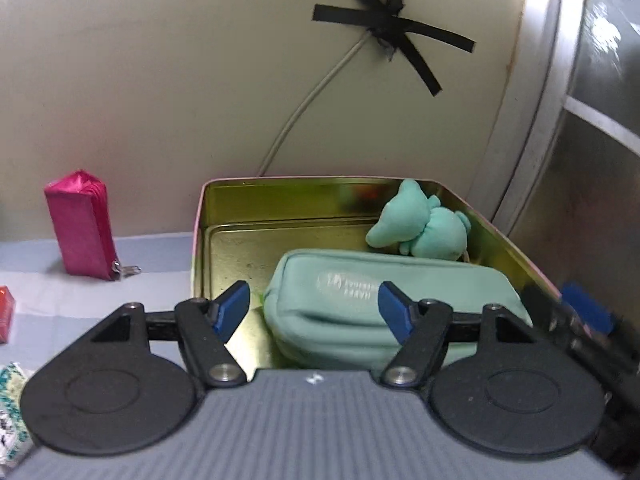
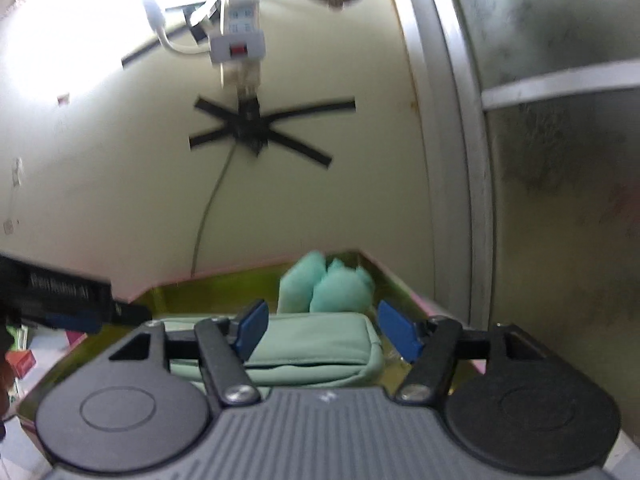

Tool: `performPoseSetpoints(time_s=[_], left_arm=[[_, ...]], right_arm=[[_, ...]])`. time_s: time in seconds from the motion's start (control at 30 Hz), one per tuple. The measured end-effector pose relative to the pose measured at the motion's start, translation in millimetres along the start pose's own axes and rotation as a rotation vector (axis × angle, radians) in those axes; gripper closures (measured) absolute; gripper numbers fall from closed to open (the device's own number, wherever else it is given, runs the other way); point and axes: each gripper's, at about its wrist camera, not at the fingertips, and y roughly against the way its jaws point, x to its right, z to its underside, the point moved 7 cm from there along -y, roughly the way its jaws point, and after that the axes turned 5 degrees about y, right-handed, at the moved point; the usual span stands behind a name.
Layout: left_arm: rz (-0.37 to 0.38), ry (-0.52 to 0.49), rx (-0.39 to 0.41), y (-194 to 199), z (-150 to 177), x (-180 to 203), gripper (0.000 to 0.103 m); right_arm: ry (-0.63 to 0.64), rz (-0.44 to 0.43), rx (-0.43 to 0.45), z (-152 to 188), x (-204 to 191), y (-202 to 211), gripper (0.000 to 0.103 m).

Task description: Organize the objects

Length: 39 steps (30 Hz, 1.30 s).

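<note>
A gold tin box with a pink rim [image 1: 224,216] stands against the wall. Inside it lie a mint green zip pouch [image 1: 340,304] and a mint green plush toy [image 1: 420,224] in the far right corner. My left gripper [image 1: 314,308] is open and empty above the pouch's near side. My right gripper [image 2: 320,326] is open and empty, above the pouch [image 2: 304,348], with the plush toy [image 2: 324,288] beyond it. The right gripper also shows at the right edge of the left wrist view [image 1: 588,316], and the left gripper shows at the left of the right wrist view [image 2: 72,304].
A pink zip pouch [image 1: 82,224] stands upright on the blue table left of the tin. A red item [image 1: 6,316] and a patterned packet [image 1: 12,412] lie at the left edge. A cable [image 1: 304,108] taped to the wall hangs behind the tin. A metal-framed door [image 1: 580,128] is at right.
</note>
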Motion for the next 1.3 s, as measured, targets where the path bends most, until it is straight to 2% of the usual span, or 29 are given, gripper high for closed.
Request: performPoseSetpoints(time_s=[0.2, 0.37, 0.47, 0.73, 0.83, 0.9, 0.97, 1.1, 1.13, 1.23, 1.3], left_arm=[[-0.027, -0.039, 0.046, 34.4, 13.3, -9.9, 0.030], [-0.081, -0.059, 0.095, 72.1, 27.3, -39.7, 0.027], [-0.159, -0.059, 0.098, 88.8, 40.5, -73.7, 0.025], [-0.423, 0.045, 0.022, 125.4, 77.7, -204.8, 0.025], [-0.524, 0.075, -0.007, 136.9, 85.2, -253.1, 0.025], [-0.587, 0.084, -0.033, 140.5, 88.7, -281.8, 0.024], [-0.612, 0.107, -0.021, 146.7, 93.9, -307.2, 0.022], [-0.656, 0.160, -0.004, 152.3, 92.6, -339.9, 0.021], [-0.639, 0.199, -0.002, 152.1, 93.3, -346.2, 0.020], [-0.590, 0.306, 0.014, 154.1, 95.6, -358.5, 0.019], [-0.600, 0.338, 0.042, 161.3, 97.8, -361.1, 0.019]], right_arm=[[0.078, -0.036, 0.029, 2.5, -19.9, 13.6, 0.039], [0.134, -0.008, 0.102, -0.9, -26.7, 25.6, 0.039], [0.127, 0.019, 0.112, -0.6, -23.9, 28.6, 0.038], [0.100, 0.115, 0.106, 0.7, -11.9, 27.8, 0.038], [0.080, 0.096, 0.113, -3.3, -18.7, 37.0, 0.038], [0.077, 0.052, 0.111, -5.7, -32.5, 43.3, 0.038], [0.065, -0.023, 0.104, -9.0, -54.1, 49.0, 0.038], [0.081, -0.230, 0.084, -20.8, -124.1, 58.0, 0.032], [0.081, -0.298, 0.068, -23.6, -144.7, 59.3, 0.032], [0.075, -0.499, -0.033, -26.5, -212.1, 52.9, 0.023], [0.100, -0.585, -0.138, -21.3, -263.8, 37.7, 0.015]])
